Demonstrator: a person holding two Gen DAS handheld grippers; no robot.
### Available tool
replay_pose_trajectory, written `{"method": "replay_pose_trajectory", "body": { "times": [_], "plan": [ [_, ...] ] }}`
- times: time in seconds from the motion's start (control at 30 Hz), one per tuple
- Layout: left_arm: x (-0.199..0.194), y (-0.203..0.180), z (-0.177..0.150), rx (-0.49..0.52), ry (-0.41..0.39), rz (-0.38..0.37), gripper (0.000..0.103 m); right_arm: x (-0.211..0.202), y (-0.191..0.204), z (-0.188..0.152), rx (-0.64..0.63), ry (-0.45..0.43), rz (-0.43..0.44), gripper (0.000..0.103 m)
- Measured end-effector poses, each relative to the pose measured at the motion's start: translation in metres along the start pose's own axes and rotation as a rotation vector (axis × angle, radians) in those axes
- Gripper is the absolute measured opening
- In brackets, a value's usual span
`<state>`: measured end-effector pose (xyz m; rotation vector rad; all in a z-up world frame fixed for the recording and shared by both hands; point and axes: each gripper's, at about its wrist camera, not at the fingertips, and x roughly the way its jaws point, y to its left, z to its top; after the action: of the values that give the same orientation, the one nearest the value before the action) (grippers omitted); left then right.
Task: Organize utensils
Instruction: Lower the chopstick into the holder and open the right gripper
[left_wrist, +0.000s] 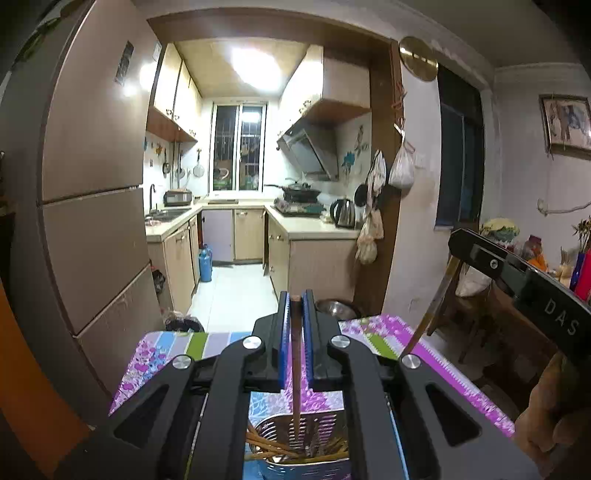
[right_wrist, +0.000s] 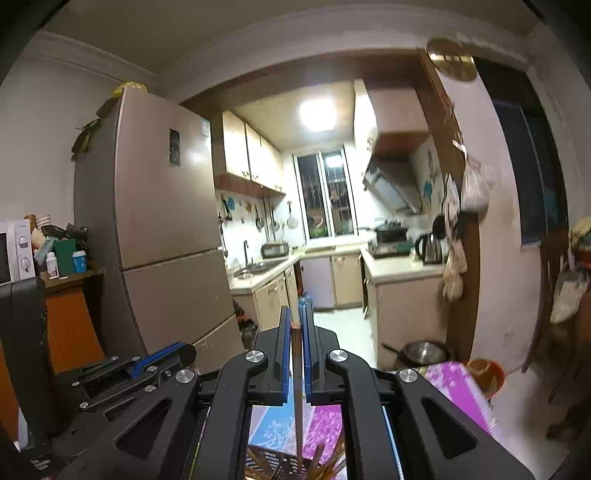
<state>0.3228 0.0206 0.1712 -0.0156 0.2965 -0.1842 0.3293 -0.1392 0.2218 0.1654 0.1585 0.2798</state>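
My left gripper (left_wrist: 295, 295) is shut on a brown chopstick (left_wrist: 296, 369) that hangs down into a perforated metal utensil holder (left_wrist: 325, 424) with several wooden chopsticks in it. My right gripper (right_wrist: 295, 317) is shut on another chopstick (right_wrist: 298, 406) above the same holder (right_wrist: 277, 463). The right gripper also shows in the left wrist view (left_wrist: 456, 240), with its chopstick (left_wrist: 432, 306) slanting down to the table. The left gripper shows at the left in the right wrist view (right_wrist: 184, 350).
The holder stands on a table with a floral purple and blue cloth (left_wrist: 155, 354). A tall fridge (left_wrist: 92, 184) stands to the left. The kitchen doorway lies ahead, a metal bowl (left_wrist: 336, 308) on the floor, wooden chairs (left_wrist: 465, 295) to the right.
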Motion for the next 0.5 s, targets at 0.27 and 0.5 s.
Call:
{"method": "replay_pose_trajectory", "body": {
  "times": [0.27, 0.5],
  "plan": [
    [0.027, 0.011, -0.030, -0.022, 0.073, 0.012, 0.005, 0.032, -0.008, -0.038, 0.058, 0.099, -0.001, 0.007],
    [0.039, 0.014, -0.048, -0.011, 0.135, 0.041, 0.006, 0.049, -0.002, -0.061, 0.036, 0.200, -0.016, 0.017]
  ]
}}
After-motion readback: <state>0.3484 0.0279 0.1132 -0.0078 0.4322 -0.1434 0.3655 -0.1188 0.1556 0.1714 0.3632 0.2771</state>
